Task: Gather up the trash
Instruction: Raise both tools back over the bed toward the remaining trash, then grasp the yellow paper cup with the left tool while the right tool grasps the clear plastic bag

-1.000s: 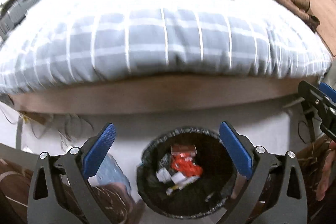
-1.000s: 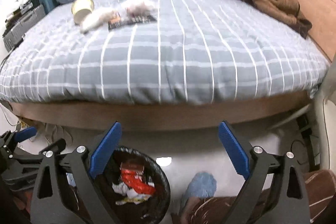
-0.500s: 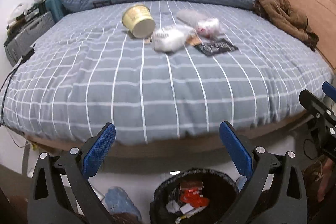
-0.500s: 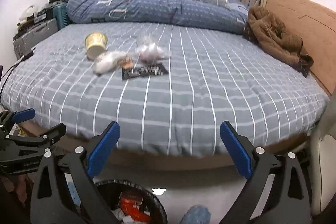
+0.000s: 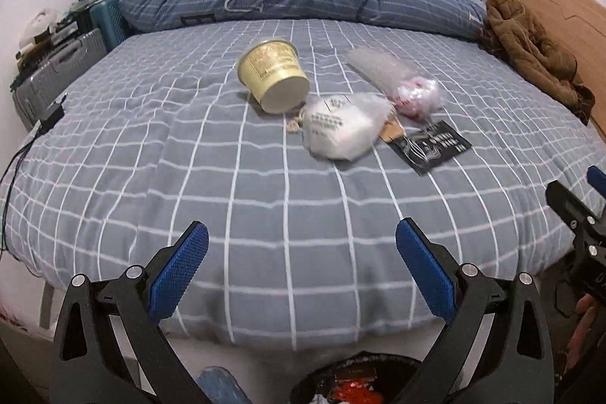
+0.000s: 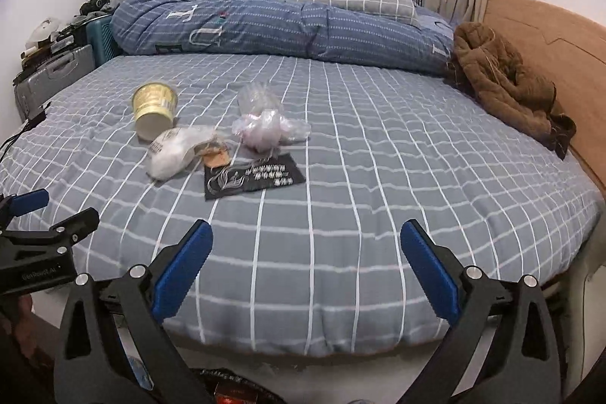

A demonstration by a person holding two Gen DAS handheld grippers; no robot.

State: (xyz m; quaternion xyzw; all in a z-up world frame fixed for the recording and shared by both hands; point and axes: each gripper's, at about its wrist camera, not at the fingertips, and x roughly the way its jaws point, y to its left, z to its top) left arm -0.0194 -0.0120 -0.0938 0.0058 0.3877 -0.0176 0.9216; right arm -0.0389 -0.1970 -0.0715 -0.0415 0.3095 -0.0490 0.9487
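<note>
Grey checked bed (image 6: 378,177) lies bare between its near edge and the trash cluster (image 6: 227,146); both grippers' jaws gape empty.

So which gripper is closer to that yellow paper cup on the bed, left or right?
Left, as far as I can tell. The left gripper faces the yellow cup nearly head-on. The right gripper sits farther right, with the cup off to its left. Both hang open, short of it.

The black-lined round trash bin (image 5: 360,381) is cut off by the near edge, its red contents only partly visible.
</note>
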